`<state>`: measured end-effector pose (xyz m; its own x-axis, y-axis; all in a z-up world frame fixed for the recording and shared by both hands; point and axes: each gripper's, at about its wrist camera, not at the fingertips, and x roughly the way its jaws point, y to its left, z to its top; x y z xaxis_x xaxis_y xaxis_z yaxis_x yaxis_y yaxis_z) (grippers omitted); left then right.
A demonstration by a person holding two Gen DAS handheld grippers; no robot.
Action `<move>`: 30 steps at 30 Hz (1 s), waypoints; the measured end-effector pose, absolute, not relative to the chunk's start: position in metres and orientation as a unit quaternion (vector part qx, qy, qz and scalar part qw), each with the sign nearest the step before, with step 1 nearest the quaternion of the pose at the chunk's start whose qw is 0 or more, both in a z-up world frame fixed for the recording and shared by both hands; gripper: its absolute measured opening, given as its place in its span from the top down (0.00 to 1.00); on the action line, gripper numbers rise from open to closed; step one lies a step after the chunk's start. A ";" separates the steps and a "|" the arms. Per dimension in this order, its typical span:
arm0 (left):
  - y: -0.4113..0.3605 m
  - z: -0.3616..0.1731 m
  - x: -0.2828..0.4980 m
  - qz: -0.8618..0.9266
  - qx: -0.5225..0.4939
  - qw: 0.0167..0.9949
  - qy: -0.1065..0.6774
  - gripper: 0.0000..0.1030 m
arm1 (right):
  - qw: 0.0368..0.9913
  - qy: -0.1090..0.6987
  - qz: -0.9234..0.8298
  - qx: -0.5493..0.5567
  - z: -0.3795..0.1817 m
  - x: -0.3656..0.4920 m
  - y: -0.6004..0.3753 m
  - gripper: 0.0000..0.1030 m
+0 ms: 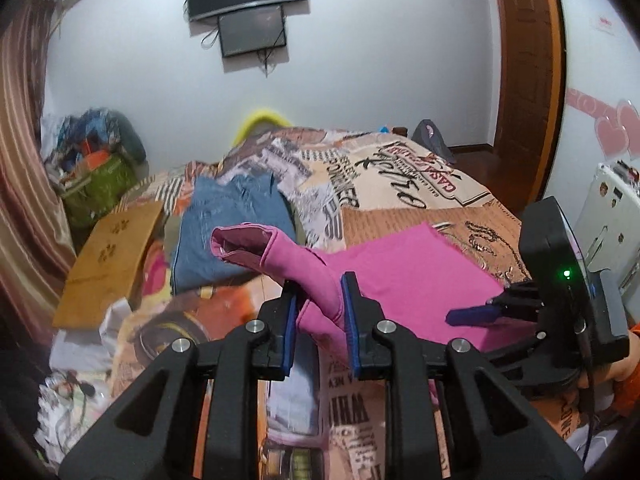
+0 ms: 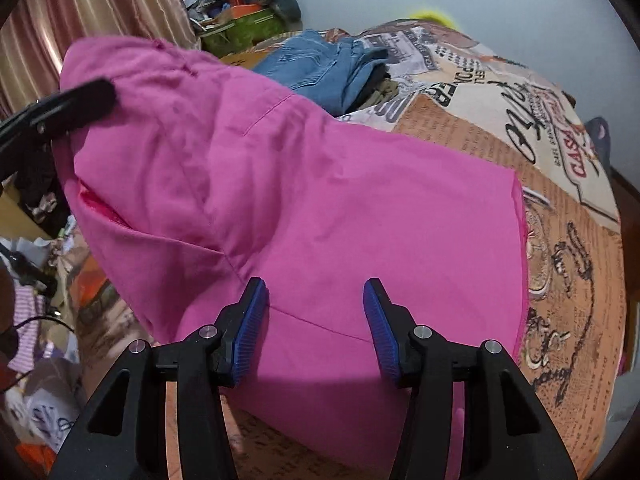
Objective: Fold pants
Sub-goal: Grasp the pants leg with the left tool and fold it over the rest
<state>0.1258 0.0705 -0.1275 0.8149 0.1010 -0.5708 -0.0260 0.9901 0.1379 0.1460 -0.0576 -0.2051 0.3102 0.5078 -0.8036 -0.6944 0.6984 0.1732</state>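
Note:
Pink pants (image 1: 416, 280) lie on the bed with a printed cover (image 1: 400, 184). My left gripper (image 1: 320, 312) is shut on a bunched end of the pink pants and lifts it off the bed; the waistband opening (image 1: 240, 244) hangs past the fingers. In the right wrist view the pink pants (image 2: 320, 200) rise to the left, where the left gripper's finger (image 2: 80, 104) holds them. My right gripper (image 2: 316, 320) is open, its blue pads just above the flat part of the pants. It also shows in the left wrist view (image 1: 476, 314).
Folded blue jeans (image 1: 232, 228) lie at the far left of the bed. A wooden board (image 1: 108, 260) leans beside the bed. Bags and clutter (image 1: 92, 168) fill the left corner by a curtain. A door (image 1: 524, 60) stands at right.

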 end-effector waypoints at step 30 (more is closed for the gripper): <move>-0.089 -0.127 0.200 -0.107 0.151 0.918 0.350 0.80 | 0.840 0.467 0.275 -0.027 -0.215 0.152 -0.185 0.54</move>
<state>0.1998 -0.0885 -0.1267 0.7318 -0.0918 -0.6753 0.3030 0.9314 0.2017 0.1521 -0.1848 -0.2148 0.4133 0.4371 -0.7988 -0.4868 0.8474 0.2118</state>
